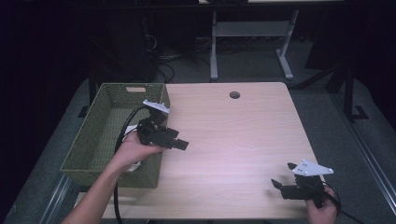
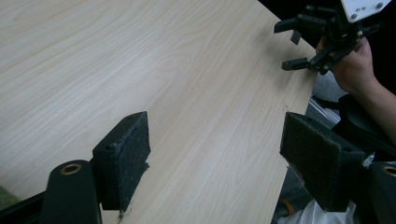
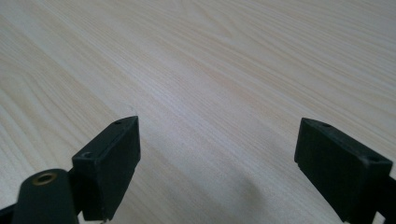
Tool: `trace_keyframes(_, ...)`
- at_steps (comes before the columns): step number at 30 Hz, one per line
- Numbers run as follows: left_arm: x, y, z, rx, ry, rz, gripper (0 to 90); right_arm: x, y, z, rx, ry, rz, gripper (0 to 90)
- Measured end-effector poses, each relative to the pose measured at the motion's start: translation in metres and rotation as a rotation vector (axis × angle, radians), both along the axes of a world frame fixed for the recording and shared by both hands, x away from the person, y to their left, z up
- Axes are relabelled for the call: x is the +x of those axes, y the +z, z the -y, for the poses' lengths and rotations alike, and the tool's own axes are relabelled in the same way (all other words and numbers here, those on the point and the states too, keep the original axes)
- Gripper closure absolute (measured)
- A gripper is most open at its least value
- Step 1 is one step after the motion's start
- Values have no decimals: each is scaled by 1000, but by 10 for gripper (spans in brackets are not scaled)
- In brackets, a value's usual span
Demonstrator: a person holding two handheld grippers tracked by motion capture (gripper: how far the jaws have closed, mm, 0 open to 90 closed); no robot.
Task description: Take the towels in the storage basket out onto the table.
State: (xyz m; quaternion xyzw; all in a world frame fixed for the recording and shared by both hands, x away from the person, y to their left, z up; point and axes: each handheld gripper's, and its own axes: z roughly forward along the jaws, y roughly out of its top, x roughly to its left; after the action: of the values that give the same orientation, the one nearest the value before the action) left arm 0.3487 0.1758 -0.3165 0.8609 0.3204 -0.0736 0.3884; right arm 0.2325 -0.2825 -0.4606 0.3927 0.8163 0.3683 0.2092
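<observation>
My left gripper (image 1: pixel 179 140) is held over the right rim of a green woven basket (image 1: pixel 100 126) and points right across the table. Its jaws stand wide apart over bare wood, with nothing between them (image 2: pixel 215 140). My right gripper (image 1: pixel 284 175) hovers near the table's front right corner and points left. It is open too, with only wood grain between its pads (image 3: pixel 217 140). The left gripper view also catches the right gripper (image 2: pixel 285 45) far off at the table's edge, in a hand. Something white (image 1: pixel 135 165) lies in the basket, mostly hidden by the left hand.
The light wooden table (image 1: pixel 233 135) has a round cable hole (image 1: pixel 235 94) near its far edge. The basket fills the left side. Beyond the table stand a grey desk frame (image 1: pixel 252 42) and cables on a dark floor.
</observation>
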Motion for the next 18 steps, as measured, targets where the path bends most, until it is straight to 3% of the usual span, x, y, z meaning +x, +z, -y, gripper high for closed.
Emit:
trace_keyframes(8,3,7,-27,0,44,11,266,0,0,0,1,-1,1,140)
trace_keyframes(9,5,8,-34,-16,59,-2,266,-1,0,0,3,-2,-1,140)
trace_keyframes(18,11,7,-64,-12,113,-22,267,-1,0,1,2,-3,3,140)
